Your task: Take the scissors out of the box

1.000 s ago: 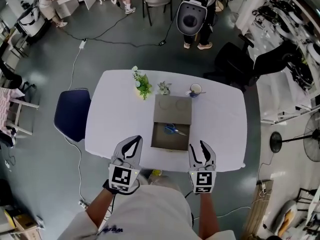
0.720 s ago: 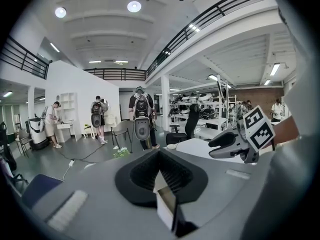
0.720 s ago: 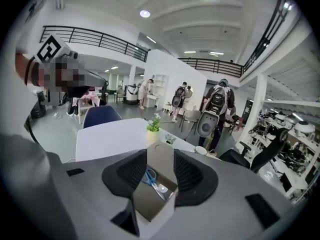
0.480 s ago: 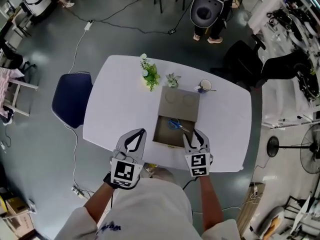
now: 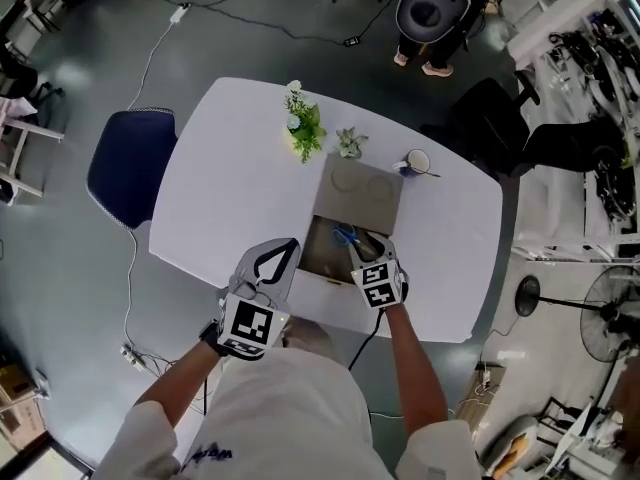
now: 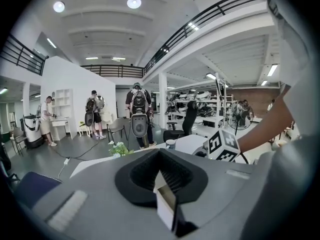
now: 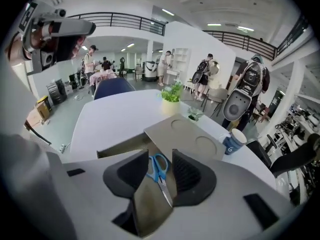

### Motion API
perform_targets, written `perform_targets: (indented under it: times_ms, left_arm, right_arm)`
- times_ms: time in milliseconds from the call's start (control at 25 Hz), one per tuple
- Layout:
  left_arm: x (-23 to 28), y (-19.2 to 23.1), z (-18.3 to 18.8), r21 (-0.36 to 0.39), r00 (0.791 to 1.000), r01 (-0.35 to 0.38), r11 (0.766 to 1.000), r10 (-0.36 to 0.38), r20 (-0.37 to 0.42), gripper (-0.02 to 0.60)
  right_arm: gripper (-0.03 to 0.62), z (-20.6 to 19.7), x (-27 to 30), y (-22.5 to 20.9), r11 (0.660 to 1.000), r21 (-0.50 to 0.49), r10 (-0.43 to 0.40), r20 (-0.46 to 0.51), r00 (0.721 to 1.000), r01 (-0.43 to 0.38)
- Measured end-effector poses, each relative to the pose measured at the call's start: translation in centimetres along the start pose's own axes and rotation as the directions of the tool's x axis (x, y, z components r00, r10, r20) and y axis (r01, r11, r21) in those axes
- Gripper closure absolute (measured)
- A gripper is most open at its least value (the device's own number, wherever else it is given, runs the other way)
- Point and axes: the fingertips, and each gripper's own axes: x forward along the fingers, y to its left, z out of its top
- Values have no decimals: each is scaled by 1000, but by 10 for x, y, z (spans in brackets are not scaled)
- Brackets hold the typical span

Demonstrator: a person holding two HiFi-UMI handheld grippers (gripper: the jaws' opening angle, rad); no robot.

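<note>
An open brown cardboard box stands on the white table, its lid folded back flat. Blue-handled scissors lie on its floor. My right gripper points steeply down over the box's near right part. In the right gripper view the scissors show in the gap between the parted jaws of the right gripper, with no pad touching them. My left gripper hovers at the box's near left corner with its fingertips together and nothing held; in its own view the left gripper faces across the table.
A potted green plant, a small succulent and a blue cup stand along the table's far edge behind the lid. A blue chair is at the table's left. A person with a backpack device stands beyond.
My right gripper has dropped and tipped down from the table's near edge to over the box and scissors. The left gripper has sunk a little beside the box.
</note>
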Motion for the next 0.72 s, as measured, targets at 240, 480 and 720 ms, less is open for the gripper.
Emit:
perform_targets:
  times_ms: [240,480,720]
  left_arm:
    - [1,-1,-11,-33,1000,-6,999,5,-18,580]
    - [-7,-1,-22,-72,998,-36,997,33,-44,580]
    - [-14,5,-31,-86,996,-63,994,57,-67,580]
  right_arm:
    - [439,-22,47,19,989,-67,122,-161,979,-134]
    - [442,-39,82,23,975,-157,113,-261,959,-158]
    - [502,-51,105,26,961,-232,72,-313,947,-150]
